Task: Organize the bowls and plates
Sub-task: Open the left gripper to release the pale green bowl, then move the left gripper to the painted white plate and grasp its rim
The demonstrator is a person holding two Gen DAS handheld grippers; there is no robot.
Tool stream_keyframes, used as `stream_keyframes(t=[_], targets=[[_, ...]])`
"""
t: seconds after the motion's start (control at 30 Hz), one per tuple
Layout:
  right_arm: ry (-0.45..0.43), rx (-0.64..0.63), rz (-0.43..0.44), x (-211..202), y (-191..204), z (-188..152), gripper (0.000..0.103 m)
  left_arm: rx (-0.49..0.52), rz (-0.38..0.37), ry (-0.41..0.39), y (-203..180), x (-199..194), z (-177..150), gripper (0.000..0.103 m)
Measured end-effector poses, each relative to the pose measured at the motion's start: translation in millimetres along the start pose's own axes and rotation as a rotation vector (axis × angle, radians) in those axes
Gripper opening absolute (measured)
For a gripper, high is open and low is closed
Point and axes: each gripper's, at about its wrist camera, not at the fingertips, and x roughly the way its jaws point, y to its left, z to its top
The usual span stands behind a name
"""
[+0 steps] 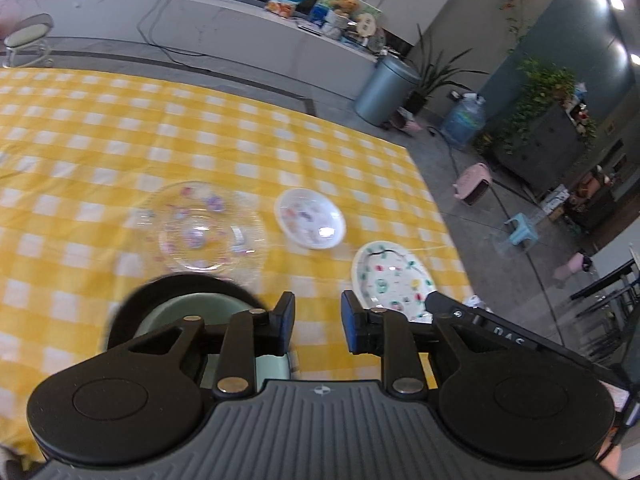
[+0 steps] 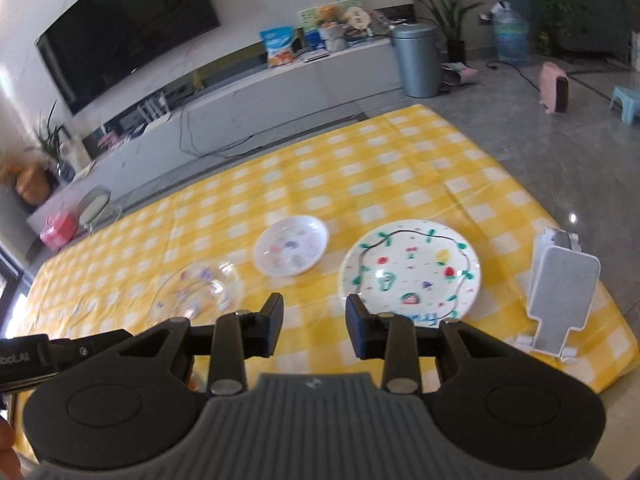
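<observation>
Plates and bowls laid out on the checked surface [image 2: 400,168], both grippers held above it.

The left gripper [image 1: 318,322] and right gripper [image 2: 314,326] are seen with fingers apart, nothing gripped. A glass plate [image 1: 204,228], small white dish [image 1: 310,218] and painted plate [image 2: 408,268] are spread apart; a dark bowl [image 1: 168,300] sits under the left fingers.

On the bench [image 2: 400,168], the small plate [image 2: 291,250] lies between the glass plate [image 2: 198,288] to its left and the large plate [image 2: 409,268] to its right; the rack [image 2: 560,292] stands right of that.
</observation>
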Motion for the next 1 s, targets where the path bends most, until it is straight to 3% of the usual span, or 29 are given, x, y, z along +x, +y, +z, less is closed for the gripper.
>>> stream_keyframes(t=[0.37,0.47,0.57,0.73,0.87,1.0], targets=[[-0.024,0.165,-0.088,41.8,-68.4,6.5,0.034,0.025,-0.024,0.037,-46.9,73.2,0.1,0.031],[-0.010,0.210,-0.099,53.6,-82.2,8.8,0.034,0.050,-0.034,0.031,-53.6,90.9,-4.2,0.042],[-0.010,0.210,-0.130,64.6,-89.0,16.6,0.034,0.037,-0.015,0.042,-55.7,106.8,-6.2,0.044],[-0.042,0.211,-0.100,79.8,-102.7,34.1,0.036,0.022,0.025,0.049,-60.4,128.1,-4.0,0.045],[-0.052,0.158,-0.148,85.4,-113.2,32.0,0.036,0.019,0.034,0.058,-62.6,142.1,-4.6,0.046],[-0.022,0.210,-0.115,91.2,-130.8,29.3,0.036,0.008,0.040,0.068,-60.3,153.9,-7.3,0.047]])
